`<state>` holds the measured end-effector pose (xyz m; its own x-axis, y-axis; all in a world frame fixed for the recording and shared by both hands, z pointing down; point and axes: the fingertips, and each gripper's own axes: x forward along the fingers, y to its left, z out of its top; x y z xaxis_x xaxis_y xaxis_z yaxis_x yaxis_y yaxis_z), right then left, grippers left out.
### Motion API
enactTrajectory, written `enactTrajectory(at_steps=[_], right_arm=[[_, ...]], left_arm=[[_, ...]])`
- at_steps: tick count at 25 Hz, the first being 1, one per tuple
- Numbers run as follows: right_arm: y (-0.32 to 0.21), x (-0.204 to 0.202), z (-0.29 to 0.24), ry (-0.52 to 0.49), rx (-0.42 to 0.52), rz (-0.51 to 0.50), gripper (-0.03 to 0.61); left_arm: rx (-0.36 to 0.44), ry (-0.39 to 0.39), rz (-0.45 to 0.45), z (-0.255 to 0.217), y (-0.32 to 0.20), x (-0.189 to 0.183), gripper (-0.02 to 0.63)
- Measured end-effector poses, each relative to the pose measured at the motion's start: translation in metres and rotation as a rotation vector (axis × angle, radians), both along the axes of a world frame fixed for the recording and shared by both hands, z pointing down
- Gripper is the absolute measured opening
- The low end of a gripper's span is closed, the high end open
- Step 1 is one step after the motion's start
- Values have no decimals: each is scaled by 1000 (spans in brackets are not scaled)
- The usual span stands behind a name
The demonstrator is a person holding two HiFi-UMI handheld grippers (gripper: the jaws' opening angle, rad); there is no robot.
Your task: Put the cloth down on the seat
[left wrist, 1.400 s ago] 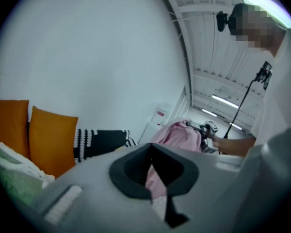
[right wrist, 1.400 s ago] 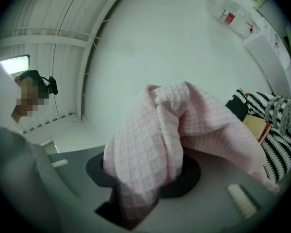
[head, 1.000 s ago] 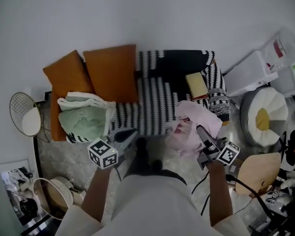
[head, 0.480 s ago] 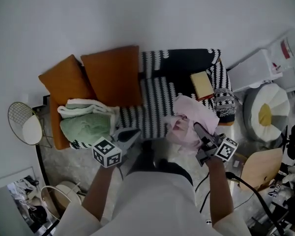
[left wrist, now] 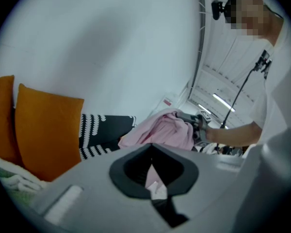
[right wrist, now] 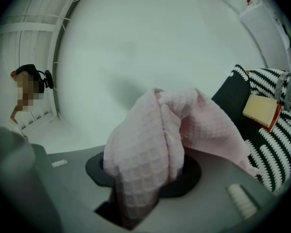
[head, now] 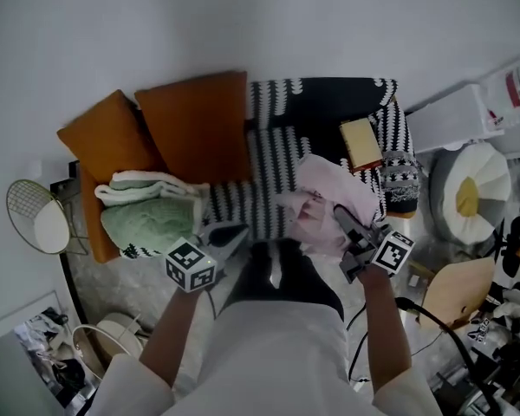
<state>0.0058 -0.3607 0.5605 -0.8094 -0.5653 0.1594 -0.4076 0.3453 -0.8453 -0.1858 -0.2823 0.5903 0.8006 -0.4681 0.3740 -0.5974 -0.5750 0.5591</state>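
A pink waffle cloth (head: 323, 204) hangs bunched from my right gripper (head: 341, 219), whose jaws are shut on it. It hovers over the right half of the black-and-white striped sofa seat (head: 273, 167), with its lower folds near the front edge. In the right gripper view the pink cloth (right wrist: 155, 140) rises out of the right gripper (right wrist: 145, 178) and hides the jaw tips. My left gripper (head: 228, 230) is at the seat's front edge, left of the cloth, with its jaws together and nothing in them. In the left gripper view the left gripper (left wrist: 155, 181) faces the pink cloth (left wrist: 162, 129).
Two orange cushions (head: 195, 124) lean on the sofa's left back. A green and white blanket (head: 147, 219) lies on the left of the seat. A yellow book (head: 361, 143) rests by the right arm. A round white pouf (head: 468, 202), white boxes (head: 455, 115) and a wooden stool (head: 451, 306) stand at the right.
My right gripper has carried the pink cloth a little left and forward, farther over the seat and away from the yellow book. The left gripper has barely moved.
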Motion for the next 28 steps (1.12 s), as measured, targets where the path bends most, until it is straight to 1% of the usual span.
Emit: enactTrajectory(at_steps=[7,11,15,21,28], right_arm=[[-31,-15,54,40,-63,-53,190],[-52,-19,92,59,-98,-91,192],[-73,-23,128,80,-119,-128,193],[-97,-23,184,163,-156,-212,196],[-127,-21,258,238,-204,-272,201]], left_arm=[[-56,4,-50,29,-19,-2,2],[-70,8,-85,48,-39,4,0],[-81,-4,-97,72,-57,9,2],[-109,3,-116,98,-79,27,2],[-137,6,-142,141,-114,41,2]])
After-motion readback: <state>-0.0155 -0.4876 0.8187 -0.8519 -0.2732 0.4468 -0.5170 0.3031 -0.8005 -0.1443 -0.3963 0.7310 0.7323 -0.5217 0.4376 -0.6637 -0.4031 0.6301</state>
